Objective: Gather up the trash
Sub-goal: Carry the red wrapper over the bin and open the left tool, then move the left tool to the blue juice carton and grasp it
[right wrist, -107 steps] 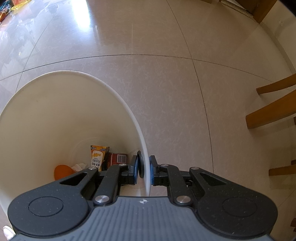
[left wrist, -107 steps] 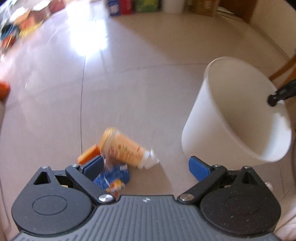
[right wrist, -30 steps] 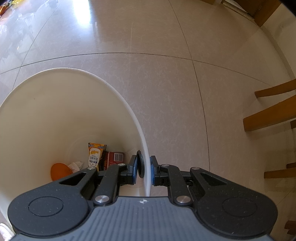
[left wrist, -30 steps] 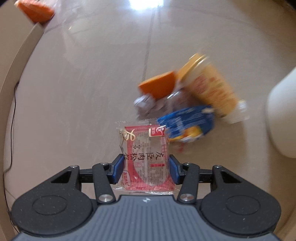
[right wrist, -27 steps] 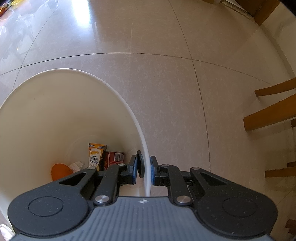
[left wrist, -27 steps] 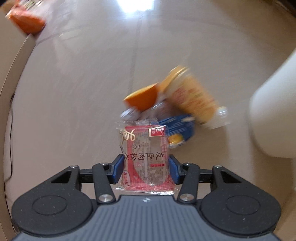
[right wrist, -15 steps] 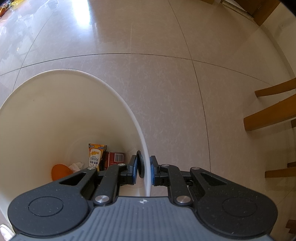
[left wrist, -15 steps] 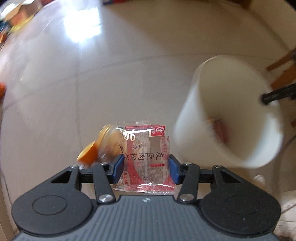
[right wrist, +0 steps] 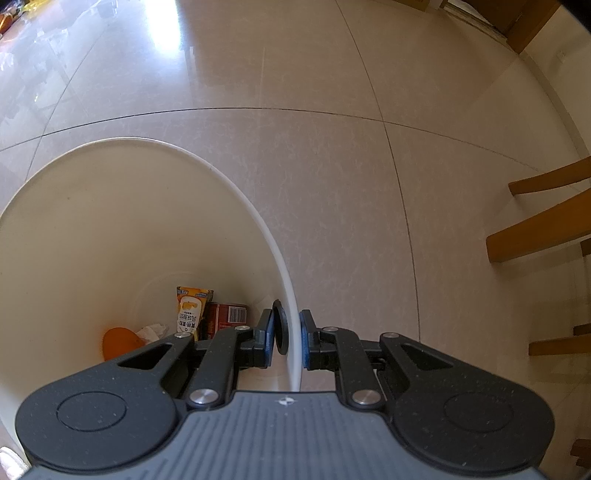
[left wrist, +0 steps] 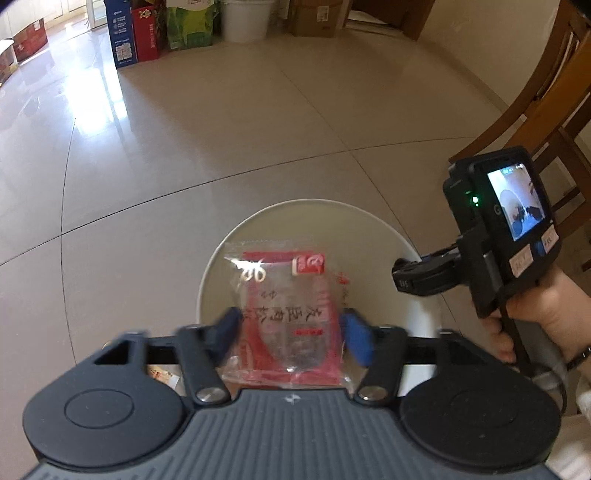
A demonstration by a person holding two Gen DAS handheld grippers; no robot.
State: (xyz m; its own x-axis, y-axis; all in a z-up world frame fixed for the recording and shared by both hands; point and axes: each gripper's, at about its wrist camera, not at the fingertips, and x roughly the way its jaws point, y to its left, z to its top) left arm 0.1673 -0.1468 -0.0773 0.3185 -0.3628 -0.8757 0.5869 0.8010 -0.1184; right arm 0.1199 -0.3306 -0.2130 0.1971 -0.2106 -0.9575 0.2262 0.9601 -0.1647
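A red and clear snack wrapper (left wrist: 288,314) hangs between the blue fingers (left wrist: 356,338) of my left gripper (left wrist: 291,332), right over the mouth of the white bin (left wrist: 258,225). The jaws are opening, and the blurred pads look just clear of the wrapper's sides. My right gripper (right wrist: 291,332) is shut on the bin's rim (right wrist: 236,184), one pad inside and one outside; it also shows at the bin's right edge as the right gripper (left wrist: 402,277). At the bottom of the bin lie a yellow carton (right wrist: 190,312), a red can (right wrist: 225,319), an orange piece (right wrist: 118,341) and a crumpled tissue (right wrist: 151,330).
A wooden chair (left wrist: 535,110) stands close on the right, and its legs (right wrist: 535,236) reach near the bin. A person's hand (left wrist: 535,314) holds the right gripper's handle. Cartons (left wrist: 136,37) and a white bucket (left wrist: 245,18) line the far wall across the tiled floor.
My left gripper rose from the floor litter and swung right over the bin with the wrapper. Its jaws have now spread apart. The right gripper has kept still on the rim.
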